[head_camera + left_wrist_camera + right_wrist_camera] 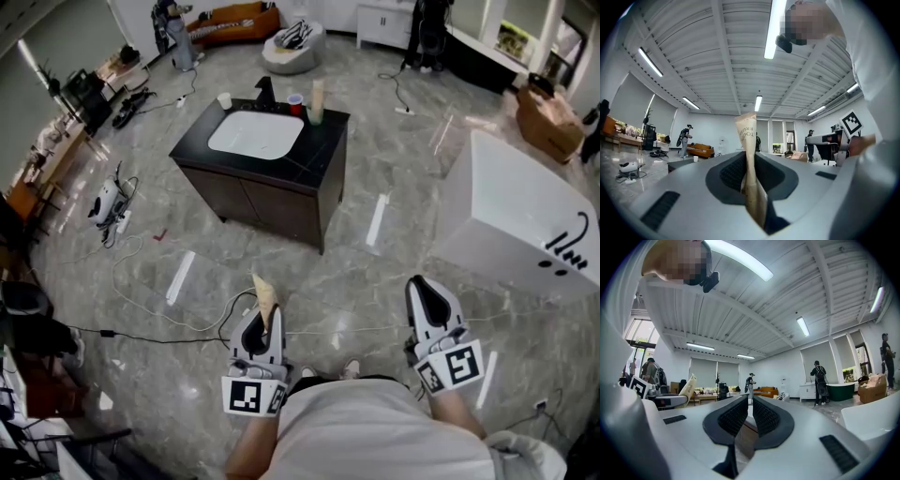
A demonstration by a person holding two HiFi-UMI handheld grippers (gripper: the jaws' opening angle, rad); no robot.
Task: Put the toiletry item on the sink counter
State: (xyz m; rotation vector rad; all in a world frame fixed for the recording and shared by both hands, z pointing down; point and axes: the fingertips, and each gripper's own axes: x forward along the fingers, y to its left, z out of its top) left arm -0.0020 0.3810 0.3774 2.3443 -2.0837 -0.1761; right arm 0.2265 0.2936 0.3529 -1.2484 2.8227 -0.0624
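The left gripper sits at the lower middle of the head view, just left of the person's white shirt. It is clamped on a tan paper packet. In the left gripper view the two dark pads press the packet's flat sides. The packet's upper end rises clear of the jaw tips, tilted slightly, with dark lettering near its top edge.

The right gripper is at the lower right of the head view, well apart from the left one. In the right gripper view its jaws are drawn in to a thin slit and nothing is between them.

The table, a dark cabinet with a black top and a white basin set in it, stands in the upper middle of the head view. It is well apart from both grippers, with grey marble floor between. Along its far edge stand a white cup, a black faucet, a red cup and a tall tan upright packet. The last two are close together.

A large white box fills the right side of the head view. Thin cables trail over the floor at lower left. The paper packet is in the left gripper, off the table.
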